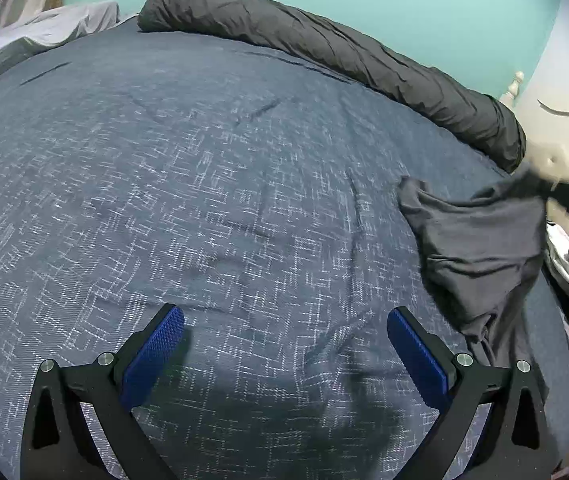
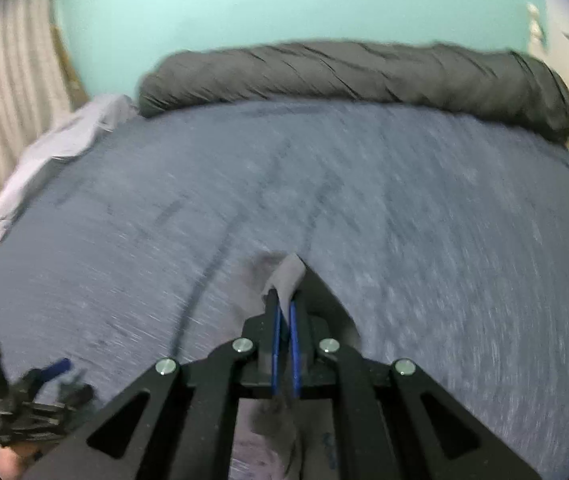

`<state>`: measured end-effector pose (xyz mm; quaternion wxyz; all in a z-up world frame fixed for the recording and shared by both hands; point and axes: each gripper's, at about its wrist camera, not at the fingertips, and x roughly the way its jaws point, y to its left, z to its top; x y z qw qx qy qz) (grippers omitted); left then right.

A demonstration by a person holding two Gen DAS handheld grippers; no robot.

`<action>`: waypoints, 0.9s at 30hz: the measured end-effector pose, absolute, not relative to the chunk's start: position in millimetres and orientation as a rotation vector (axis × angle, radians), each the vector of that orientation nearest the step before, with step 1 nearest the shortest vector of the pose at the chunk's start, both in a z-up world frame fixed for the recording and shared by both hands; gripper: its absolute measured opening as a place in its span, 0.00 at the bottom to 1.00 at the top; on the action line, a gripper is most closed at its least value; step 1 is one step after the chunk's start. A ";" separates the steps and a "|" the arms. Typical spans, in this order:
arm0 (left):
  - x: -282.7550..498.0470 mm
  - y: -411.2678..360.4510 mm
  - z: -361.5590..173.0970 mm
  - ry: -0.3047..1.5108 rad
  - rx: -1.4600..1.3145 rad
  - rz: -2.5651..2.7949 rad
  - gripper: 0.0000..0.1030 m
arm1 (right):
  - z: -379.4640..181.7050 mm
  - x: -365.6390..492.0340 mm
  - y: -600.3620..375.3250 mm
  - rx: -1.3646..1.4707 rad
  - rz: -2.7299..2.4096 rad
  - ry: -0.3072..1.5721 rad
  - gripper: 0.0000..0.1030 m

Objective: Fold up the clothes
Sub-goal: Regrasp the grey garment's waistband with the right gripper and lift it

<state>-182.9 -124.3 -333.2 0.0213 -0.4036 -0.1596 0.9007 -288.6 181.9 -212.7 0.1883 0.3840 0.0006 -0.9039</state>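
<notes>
The right gripper (image 2: pixel 284 312) is clenched on a corner of the dark grey jersey garment (image 1: pixel 480 248), lifting it at the blue crosshatch-weave bedspread's (image 1: pixel 204 180) edge; the left gripper (image 1: pixel 286 344) hangs released over that bedspread. Pickup step; next, spread it flat mid-bedspread, where room is ample.

A dark grey rolled duvet (image 1: pixel 324 52) lies along the blue patterned bedspread's (image 1: pixel 204 200) far edge.

Both wrist cameras looked steeply down along their fingers, close above the blue bedspread (image 1: pixel 212 184), facing twelve o'clock toward the rolled dark duvet (image 2: pixel 348 76) and turquoise wall (image 2: pixel 284 4), which both shared, the right view blurred.
</notes>
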 end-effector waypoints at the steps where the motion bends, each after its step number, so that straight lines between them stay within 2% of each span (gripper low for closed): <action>1: -183.5 -126.3 -332.9 -0.499 -1.250 2.794 1.00 | -203.7 -288.5 172.4 1.051 -2.516 0.014 0.04; 7: -184.1 -135.4 -329.8 -0.520 -1.233 2.814 1.00 | -174.0 -297.8 99.2 0.990 -2.299 0.090 0.04; 13: -183.6 -148.5 -331.6 -0.541 -1.244 2.826 1.00 | -207.9 -312.8 40.9 1.121 -2.190 0.205 0.07; 15: -179.8 -151.0 -332.1 -0.544 -1.249 2.828 1.00 | -217.5 -313.6 38.5 1.153 -2.187 0.190 0.28; 18: -180.5 -155.1 -332.6 -0.556 -1.253 2.825 1.00 | -221.4 -309.0 60.5 1.148 -2.222 0.110 0.40; 24: -182.5 -156.6 -331.7 -0.552 -1.257 2.817 1.00 | -234.4 -285.9 134.7 1.191 -2.347 -0.024 0.40; 27: -183.0 -155.7 -331.6 -0.545 -1.258 2.818 1.00 | -259.5 -263.4 185.9 1.283 -2.385 -0.121 0.40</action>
